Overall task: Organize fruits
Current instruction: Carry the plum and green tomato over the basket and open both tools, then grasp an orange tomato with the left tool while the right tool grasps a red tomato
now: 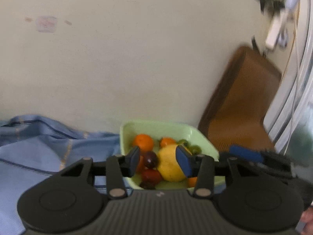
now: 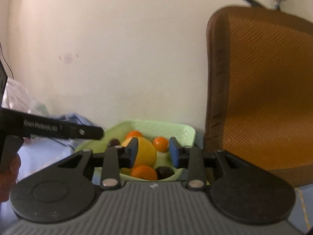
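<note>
A pale green tray (image 1: pixel 203 139) on a blue cloth holds fruit: a large yellow fruit (image 1: pixel 169 166), oranges (image 1: pixel 143 142), a dark plum (image 1: pixel 150 159), a red fruit (image 1: pixel 151 175) and green grapes (image 1: pixel 192 147). My left gripper (image 1: pixel 159 161) is open and empty, held above the tray's near side. The tray also shows in the right wrist view (image 2: pixel 176 129), with the yellow fruit (image 2: pixel 145 152), oranges (image 2: pixel 160 144) and a dark fruit (image 2: pixel 164 172). My right gripper (image 2: pixel 153 154) is open and empty above the tray. The left gripper's body (image 2: pixel 58 129) reaches in from the left.
A blue cloth (image 1: pixel 39 148) covers the surface left of the tray. A brown mesh chair back (image 2: pixel 264 90) stands close on the right, and shows in the left wrist view (image 1: pixel 240 101). A cream wall (image 1: pixel 127 58) rises just behind the tray. A clear plastic bag (image 2: pixel 17 96) lies far left.
</note>
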